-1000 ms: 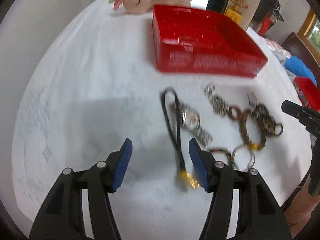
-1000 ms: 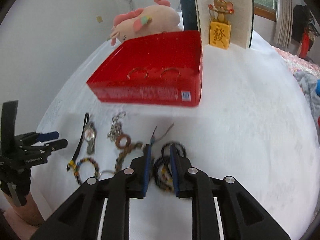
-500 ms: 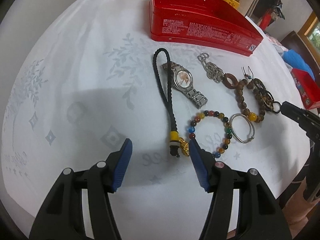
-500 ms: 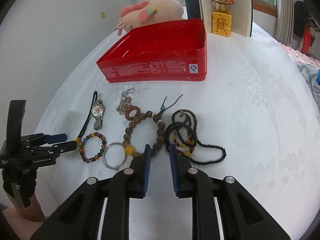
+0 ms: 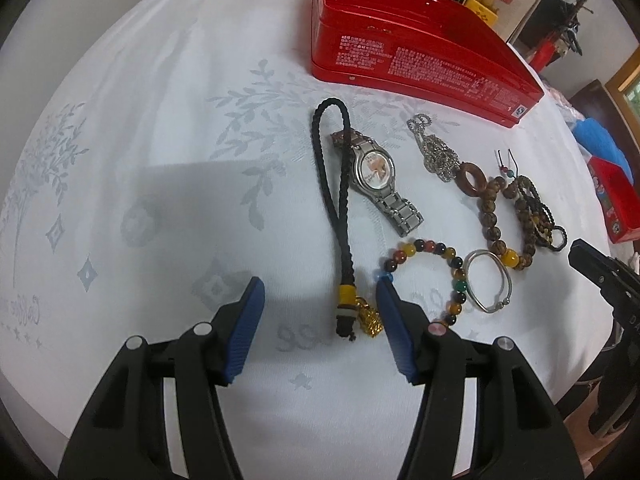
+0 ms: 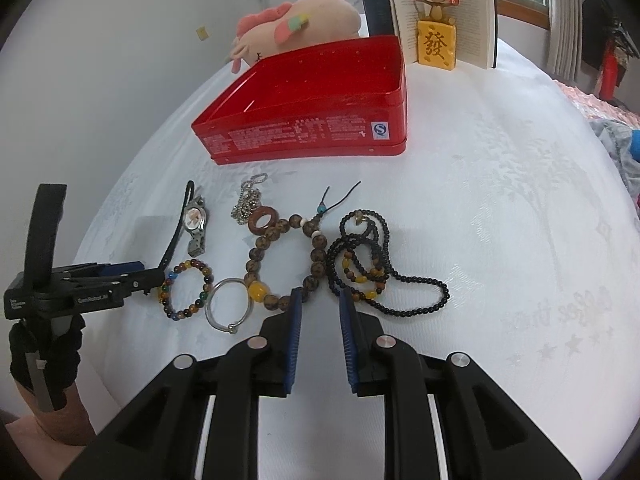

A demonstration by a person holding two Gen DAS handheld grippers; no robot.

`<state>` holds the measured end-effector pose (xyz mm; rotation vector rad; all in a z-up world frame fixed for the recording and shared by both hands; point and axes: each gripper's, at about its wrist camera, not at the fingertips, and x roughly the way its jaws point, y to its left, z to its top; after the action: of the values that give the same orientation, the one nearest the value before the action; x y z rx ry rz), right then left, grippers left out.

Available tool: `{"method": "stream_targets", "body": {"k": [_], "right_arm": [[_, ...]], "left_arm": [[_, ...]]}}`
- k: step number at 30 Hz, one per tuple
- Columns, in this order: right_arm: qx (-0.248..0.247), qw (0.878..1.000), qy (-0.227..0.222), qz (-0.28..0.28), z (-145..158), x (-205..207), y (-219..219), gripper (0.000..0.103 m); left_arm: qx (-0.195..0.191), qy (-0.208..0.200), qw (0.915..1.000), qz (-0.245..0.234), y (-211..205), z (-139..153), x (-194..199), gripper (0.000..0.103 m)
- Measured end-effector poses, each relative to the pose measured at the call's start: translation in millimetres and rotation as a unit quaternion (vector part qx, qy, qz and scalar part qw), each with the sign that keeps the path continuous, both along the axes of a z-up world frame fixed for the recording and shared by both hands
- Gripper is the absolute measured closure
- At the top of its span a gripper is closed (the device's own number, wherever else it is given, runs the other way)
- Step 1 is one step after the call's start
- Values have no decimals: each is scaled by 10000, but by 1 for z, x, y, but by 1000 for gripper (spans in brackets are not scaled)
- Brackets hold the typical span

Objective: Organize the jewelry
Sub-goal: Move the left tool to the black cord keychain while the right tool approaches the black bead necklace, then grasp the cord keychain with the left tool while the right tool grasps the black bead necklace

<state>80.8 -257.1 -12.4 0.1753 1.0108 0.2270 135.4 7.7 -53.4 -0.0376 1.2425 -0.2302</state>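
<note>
Jewellery lies loose on the white cloth in front of an open red tin (image 5: 420,60) (image 6: 312,112). My left gripper (image 5: 320,286) is open, low over the cloth. The gold-charm end of a black braided cord (image 5: 332,200) lies between its fingers, untouched. Beside the cord are a steel watch (image 5: 374,172), a coloured bead bracelet (image 5: 440,247) and a silver bangle (image 5: 480,254). My right gripper (image 6: 320,294) is open by a narrow gap with nothing in it. Its tips stand just short of a brown bead bracelet (image 6: 256,254) and a black bead necklace (image 6: 416,312).
A silver chain (image 6: 246,204) and a brown ring (image 6: 256,226) lie nearer the tin. Behind the tin are a pink plush toy (image 6: 304,20) and an open book with a yellow figurine (image 6: 436,44). The table's rounded edge runs close under both grippers.
The left gripper has sunk toward the cloth, so the cord's charm end now lies between its fingers. The right gripper has drawn back from over the black beads to their near side.
</note>
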Motion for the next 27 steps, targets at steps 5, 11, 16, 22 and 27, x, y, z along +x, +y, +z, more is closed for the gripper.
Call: {"method": "stream_targets", "body": {"k": [5,11,16,22,27], "right_arm": [[-14,10000,21,-42,-1,1,-3,83],[-24,9999,43,-99,-2,3,-7,83],[-23,9999,29,-163,0,3,-11,83],[-9,9998,36,-220,0,3,-12,83],[-12,9997,20,-244,1,3,-16,83]], "left_arm": [[-14,15,10000,21,6,3,0,47],[-20,17,10000,-24,2,3,-1,55],[-63,47,10000,-56,1,1,-2,60],[-170,115,9997,-151,-3,-1,-3,82],[-207,89,9997,-121,0,-1,-3,93]]}}
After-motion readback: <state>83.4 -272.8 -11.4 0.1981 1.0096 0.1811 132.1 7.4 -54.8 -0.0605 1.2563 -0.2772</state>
